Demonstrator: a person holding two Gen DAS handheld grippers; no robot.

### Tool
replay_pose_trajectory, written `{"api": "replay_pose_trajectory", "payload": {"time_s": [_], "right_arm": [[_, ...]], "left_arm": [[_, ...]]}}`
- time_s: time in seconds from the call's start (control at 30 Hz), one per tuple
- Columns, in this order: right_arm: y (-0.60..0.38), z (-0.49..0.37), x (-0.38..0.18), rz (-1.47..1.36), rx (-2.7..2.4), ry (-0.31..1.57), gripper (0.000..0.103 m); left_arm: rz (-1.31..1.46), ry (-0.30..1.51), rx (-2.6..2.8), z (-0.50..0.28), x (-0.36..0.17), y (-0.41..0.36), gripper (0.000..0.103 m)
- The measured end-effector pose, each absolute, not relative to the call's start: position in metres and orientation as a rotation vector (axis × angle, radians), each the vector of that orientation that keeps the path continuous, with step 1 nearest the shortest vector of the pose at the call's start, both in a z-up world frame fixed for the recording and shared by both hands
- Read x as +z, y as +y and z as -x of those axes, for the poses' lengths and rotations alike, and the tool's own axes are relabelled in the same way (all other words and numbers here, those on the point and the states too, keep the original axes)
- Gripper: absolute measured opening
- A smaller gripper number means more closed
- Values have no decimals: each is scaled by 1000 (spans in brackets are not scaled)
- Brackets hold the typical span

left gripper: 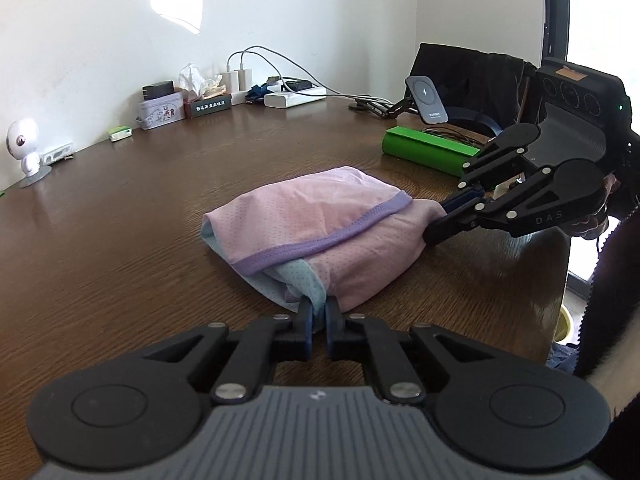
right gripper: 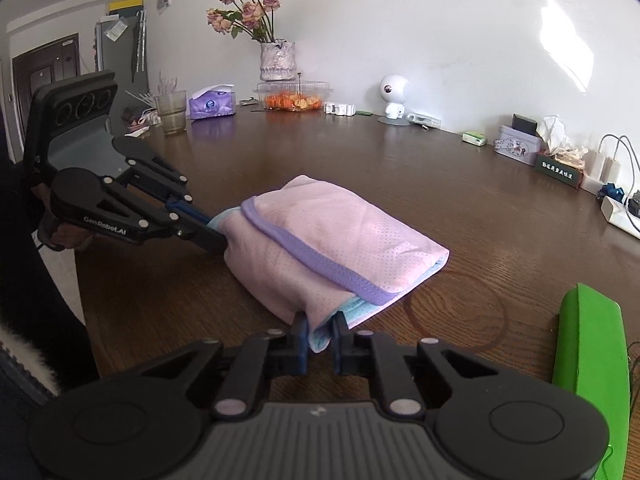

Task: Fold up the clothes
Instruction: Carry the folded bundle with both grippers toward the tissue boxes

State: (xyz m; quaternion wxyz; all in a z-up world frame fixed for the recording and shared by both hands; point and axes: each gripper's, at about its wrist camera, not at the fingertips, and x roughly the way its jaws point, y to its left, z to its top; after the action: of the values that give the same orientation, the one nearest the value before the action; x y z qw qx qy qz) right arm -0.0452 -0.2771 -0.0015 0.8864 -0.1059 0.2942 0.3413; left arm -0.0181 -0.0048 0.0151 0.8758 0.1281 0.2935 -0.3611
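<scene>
Left claw (left gripper: pixel 318 316): nearest the left wrist camera; black linkage arms and dark blue fingers, pinched narrow on a bunched light-blue mesh corner of the garment.
Right claw (right gripper: pixel 320 330): nearest the right wrist camera; same black build, clamped on the pink and light-blue edge of the garment.
Garment (left gripper: pixel 320 224): folded pink perforated mesh with a lilac band and light-blue lining, lying on the counter just ahead of both claws, which grip it at two separate edges.
Counter (left gripper: pixel 120 220): dark brown wood grain, glossy, with a faint ring mark right of the right claw.
Hidden or cut off: the pinched cloth disappears between the fingers; the hands holding the claws are mostly covered by the black housings; the underside folds cannot be made out.
Green case (right gripper: pixel 588 344): smooth bright green, right of the right claw, cut off by the frame edge.
Vase of flowers (right gripper: pixel 276 60): far beyond the right claw, against the white wall; dried pinkish roses in a textured pale vase.
Small white figurine (left gripper: pixel 26 148): round-headed, far left of the left claw, near the wall.
</scene>
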Motion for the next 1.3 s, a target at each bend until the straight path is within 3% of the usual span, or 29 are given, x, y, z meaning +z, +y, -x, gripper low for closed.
{"api": "replay_pose_trajectory", "payload": {"time_s": [0.6,1.03,1.3], "right_arm": [[-266,-6,4,179,586,666,6],[-272,-131,18,15,406,863,6],[-264,-195,18,89,401,862,6]], "left_arm": [[-334,638,-795,-67,21,-19,6],[-391,640,-792,-156,26,-40,6],[-336,695,-746,-224,23,-46,5]]}}
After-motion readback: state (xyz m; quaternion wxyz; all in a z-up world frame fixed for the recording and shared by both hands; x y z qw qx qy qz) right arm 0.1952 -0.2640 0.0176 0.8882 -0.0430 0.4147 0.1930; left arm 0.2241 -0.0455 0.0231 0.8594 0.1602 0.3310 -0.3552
